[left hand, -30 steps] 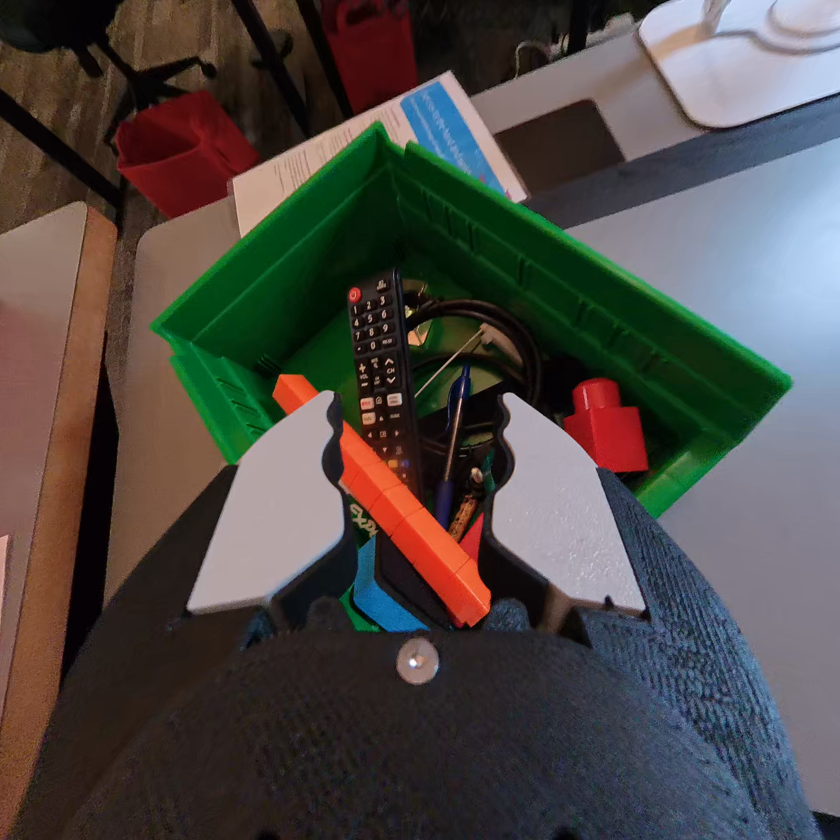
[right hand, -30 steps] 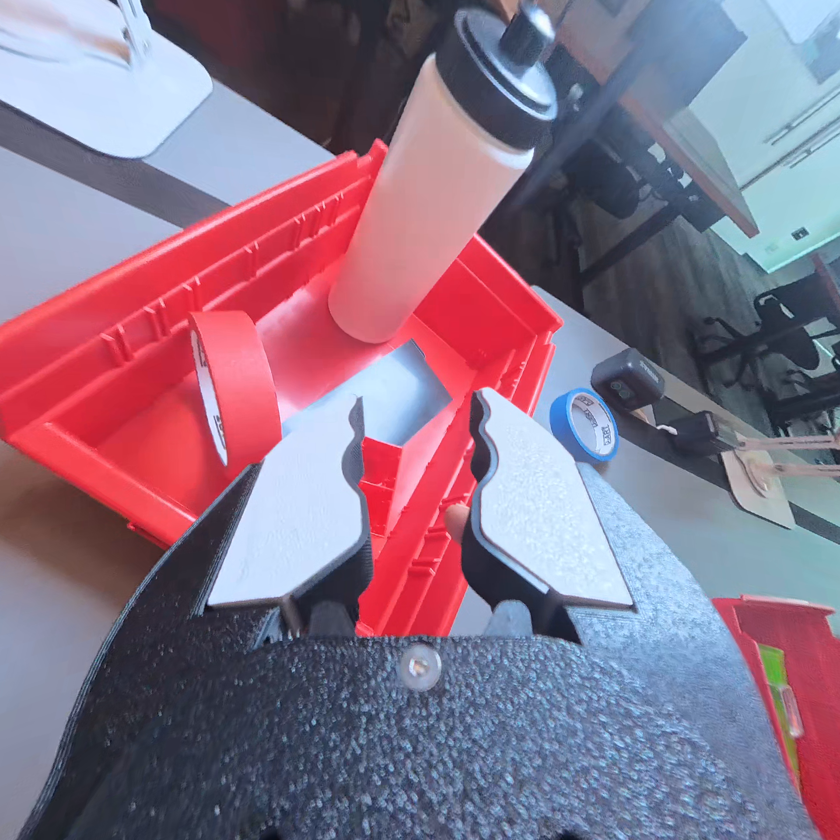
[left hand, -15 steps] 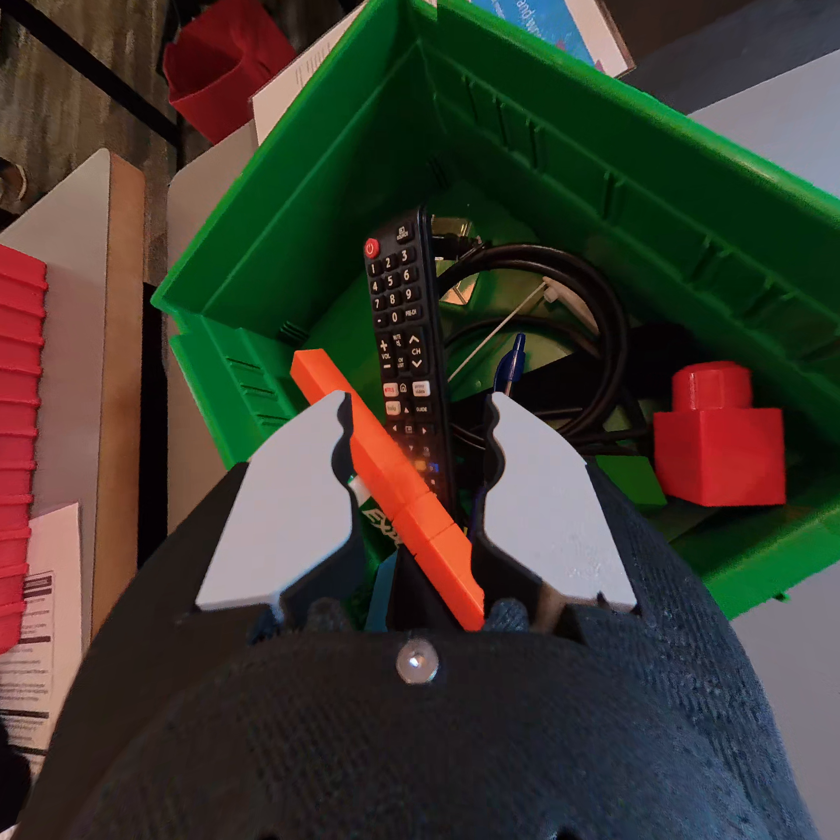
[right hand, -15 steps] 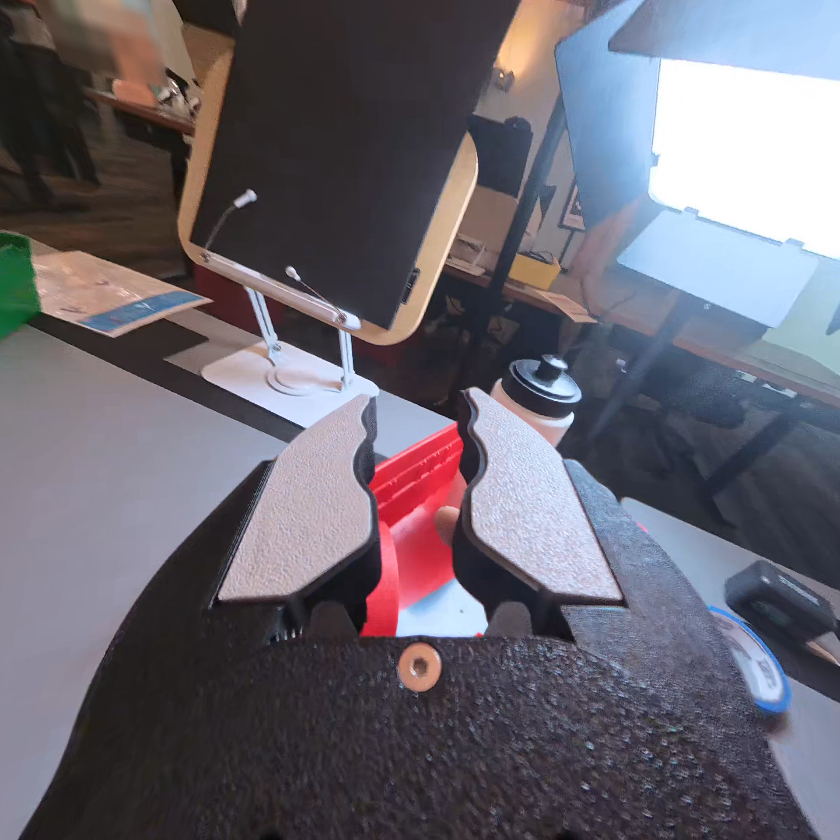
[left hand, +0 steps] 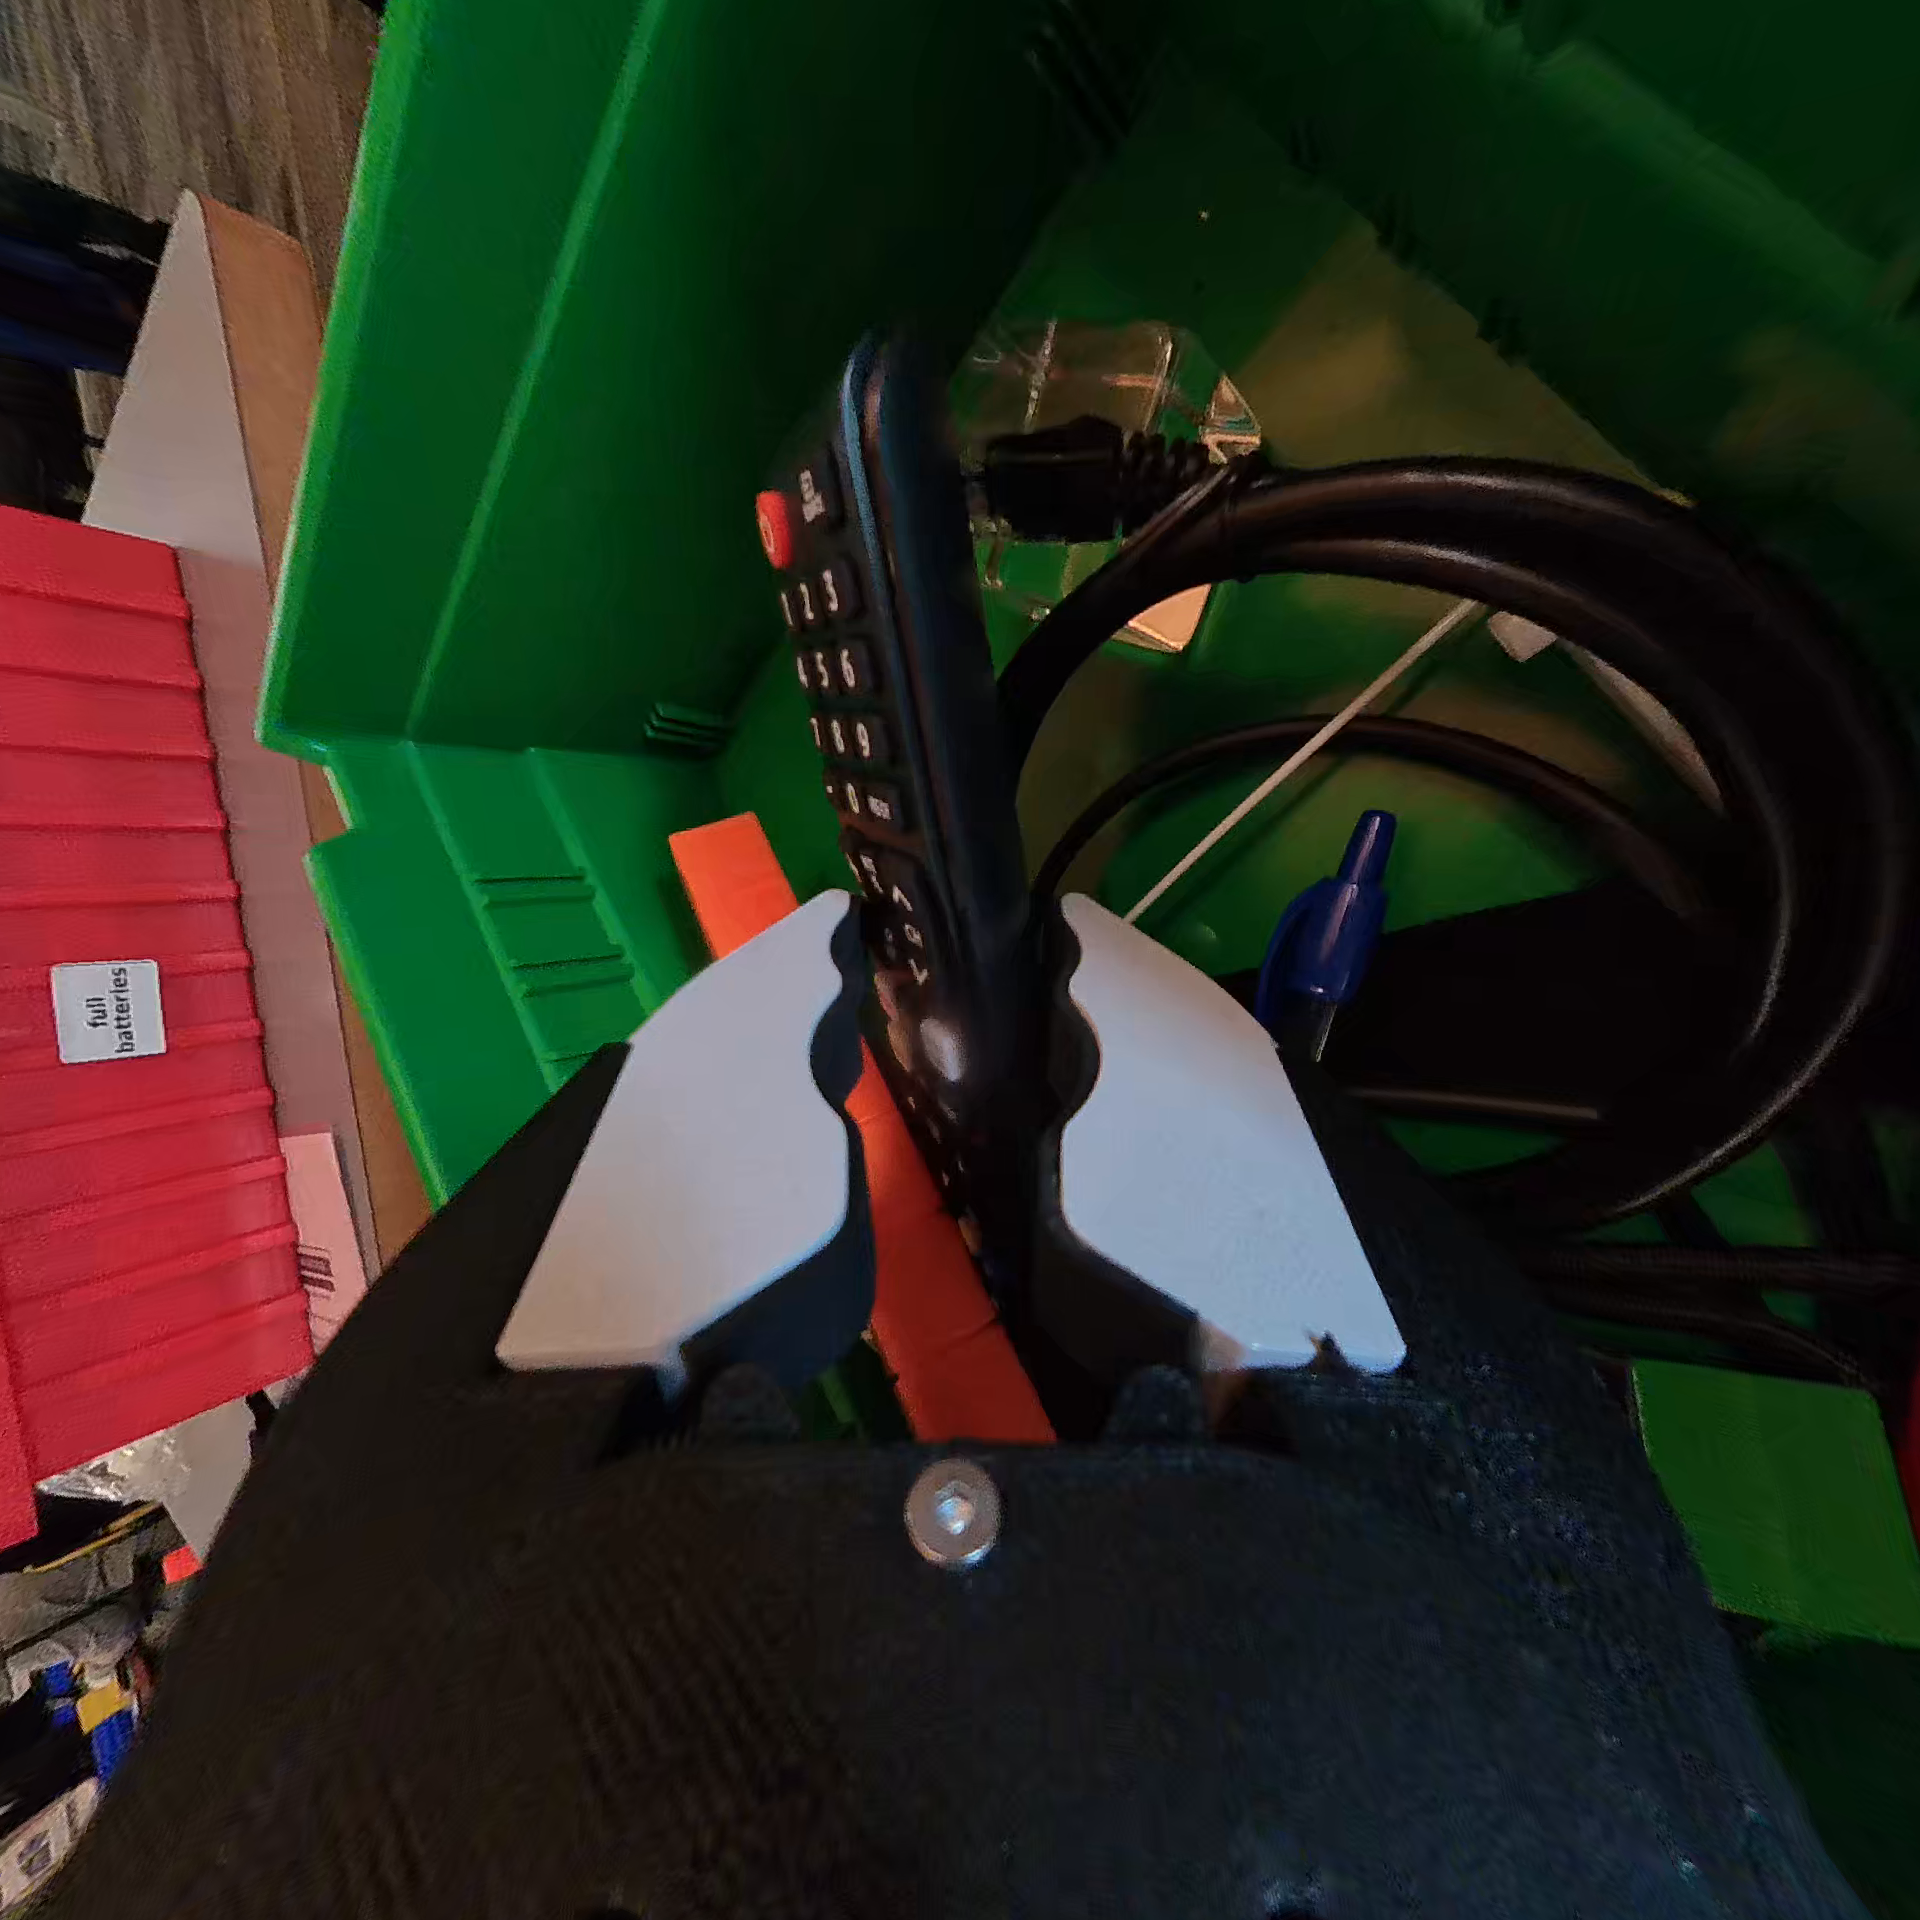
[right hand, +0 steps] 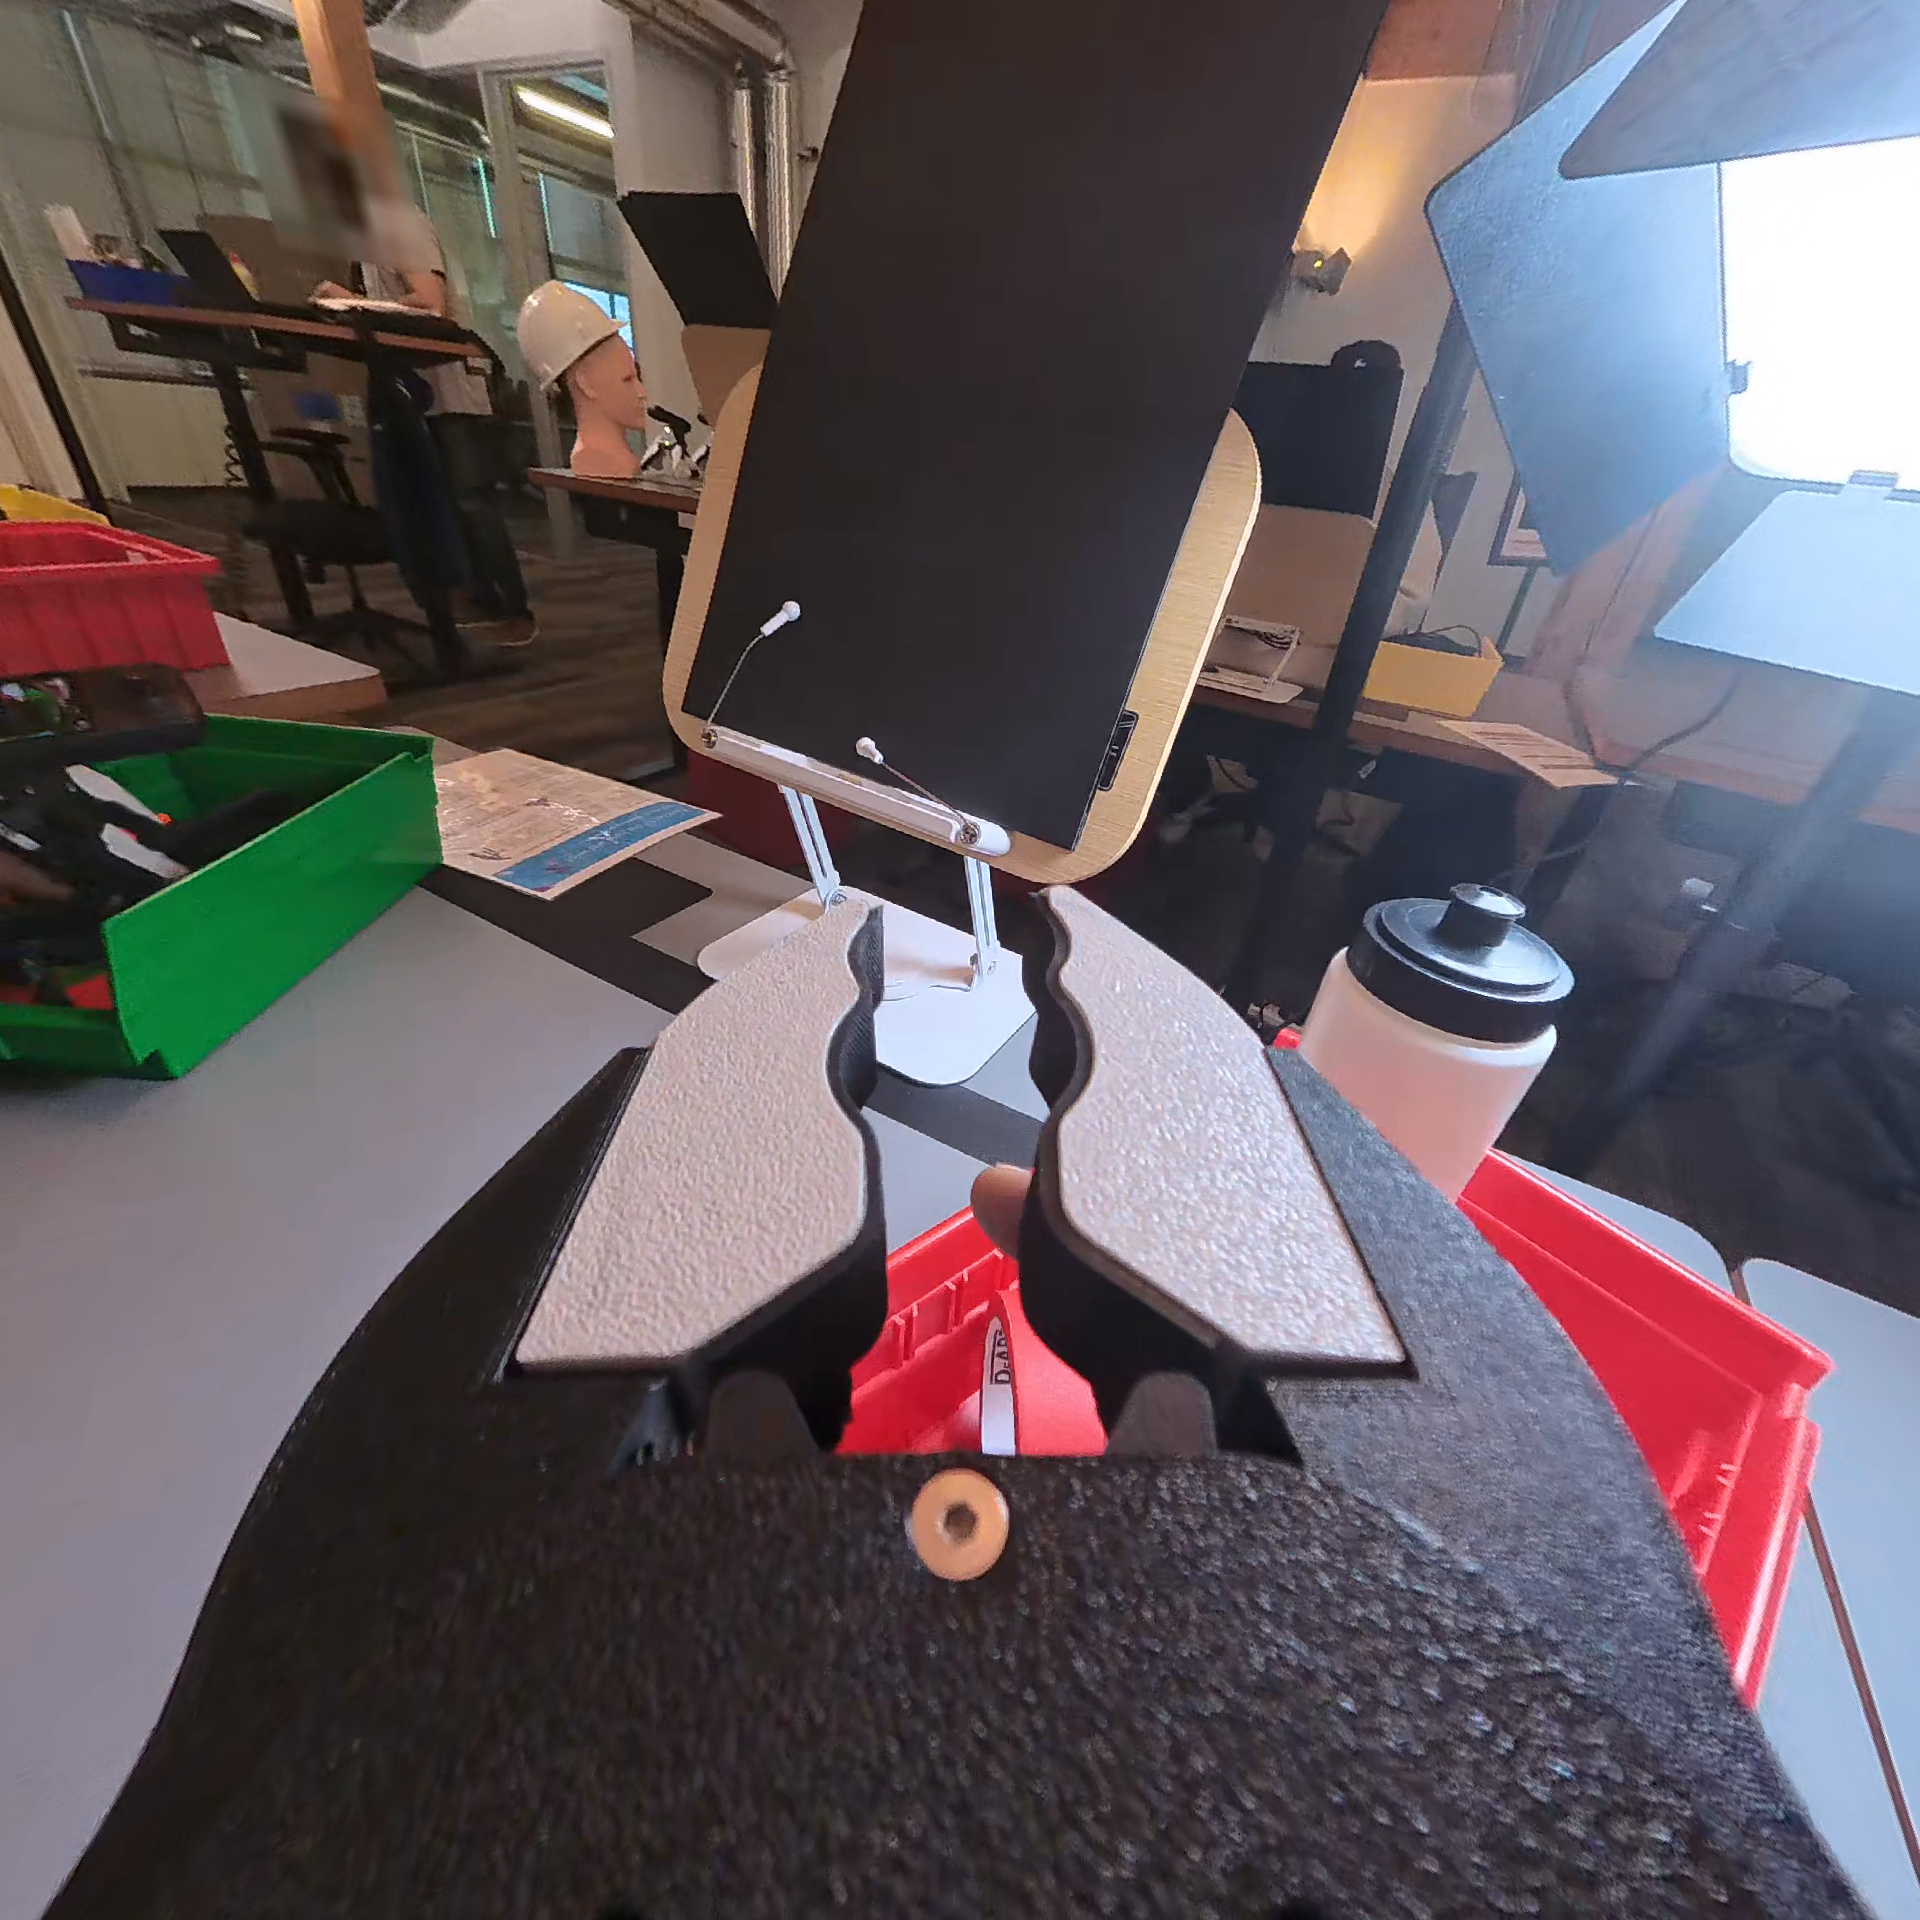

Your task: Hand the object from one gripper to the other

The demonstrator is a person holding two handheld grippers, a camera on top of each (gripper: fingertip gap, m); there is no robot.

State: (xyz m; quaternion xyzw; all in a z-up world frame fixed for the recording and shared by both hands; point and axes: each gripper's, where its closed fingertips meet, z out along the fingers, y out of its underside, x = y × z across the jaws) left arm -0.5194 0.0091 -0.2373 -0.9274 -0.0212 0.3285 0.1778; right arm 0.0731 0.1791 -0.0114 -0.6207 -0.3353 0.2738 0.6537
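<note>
– Two grippers, so which one do we take first?

– We start with the left gripper [left hand: 956,925]. It is down inside the green bin [left hand: 540,416], and we see its jaws drawn in against a black remote control [left hand: 914,644], one pad on the button face and the other on the back.

– How does the remote lie?

– It is turned on its long edge and points away from us between the fingers, with its far end toward the bin's back wall. An orange bar [left hand: 732,862] lies just beside it on the left, partly under the left finger. On the right we see a coiled black cable [left hand: 1558,520] and a blue pen [left hand: 1340,914].

– What about the right gripper [right hand: 951,925]?

– It hangs in the air over a red bin [right hand: 1621,1299] near the table's [right hand: 312,1143] right edge. Its jaws are a little apart and hold nothing. A white bottle [right hand: 1423,1081] stands in that bin.

– Are the two bins close together?

– No, they are well apart. From the right wrist view we see the green one toward the table's left side, with a dark panel on a white stand [right hand: 987,416] at the far edge.
</note>
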